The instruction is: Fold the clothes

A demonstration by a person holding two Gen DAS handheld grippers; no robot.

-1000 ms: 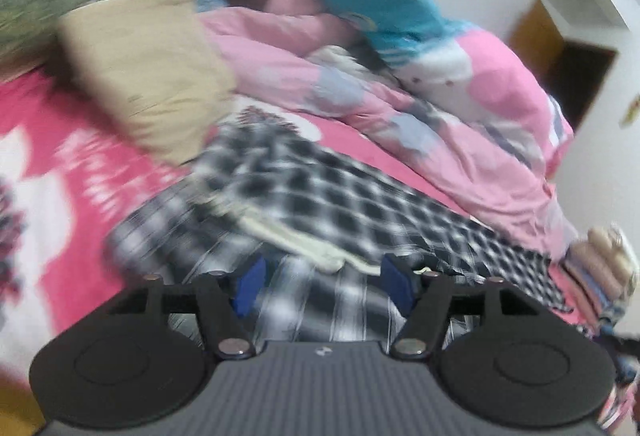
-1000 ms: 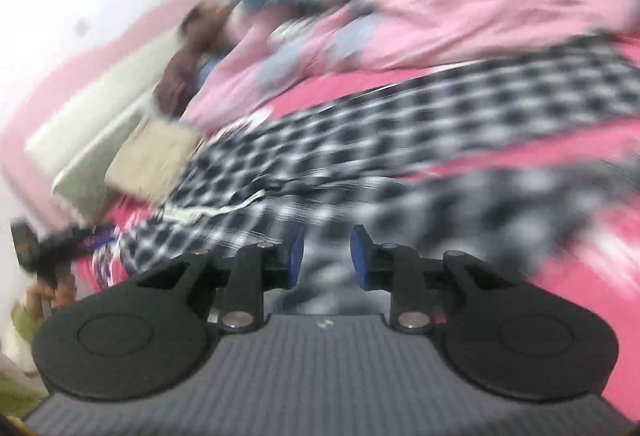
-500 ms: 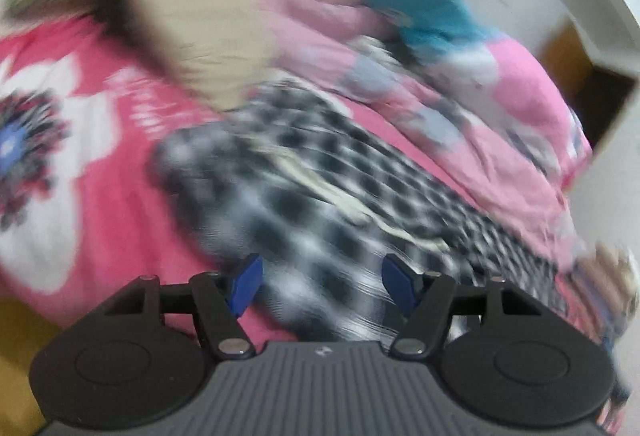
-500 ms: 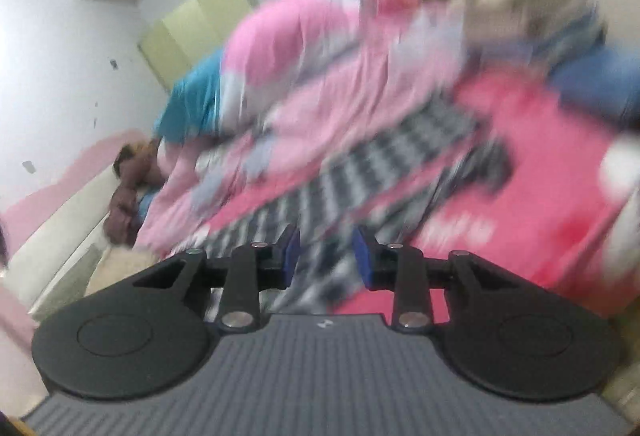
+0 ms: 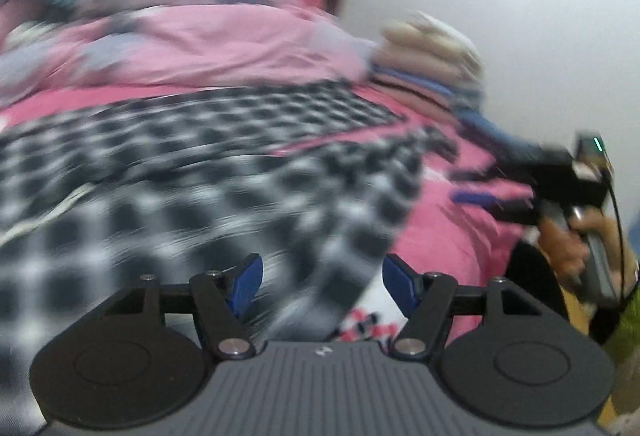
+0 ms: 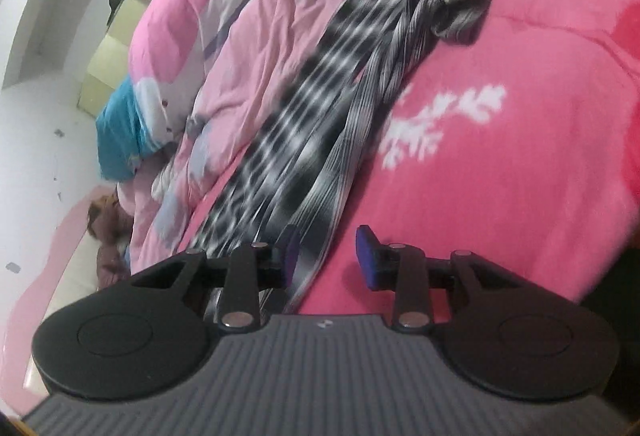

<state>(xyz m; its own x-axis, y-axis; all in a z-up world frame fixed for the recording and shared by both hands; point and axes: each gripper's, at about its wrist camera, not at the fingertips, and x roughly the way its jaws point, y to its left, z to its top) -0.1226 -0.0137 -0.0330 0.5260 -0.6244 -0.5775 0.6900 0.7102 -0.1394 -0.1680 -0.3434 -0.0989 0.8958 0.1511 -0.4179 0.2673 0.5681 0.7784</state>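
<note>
A black-and-white checked garment lies spread lengthwise on the pink bedspread. In the right wrist view it runs away as a long strip with a bunched, twisted end. My left gripper is open just over the garment's near edge, with nothing pinched. My right gripper is also open, its left finger over the strip's near end and bare bedspread between the pads. The left wrist view, which is blurred, shows the right gripper held in a hand at the far right.
A rumpled pink quilt is heaped along the far side of the garment, with a blue cushion beyond it. A stack of folded clothes sits near the white wall. The bed's edge drops away at lower right.
The left wrist view has swung from the pillow end of the bed to the garment's other end. The right gripper has dropped, rolled and spread its jaws wider.
</note>
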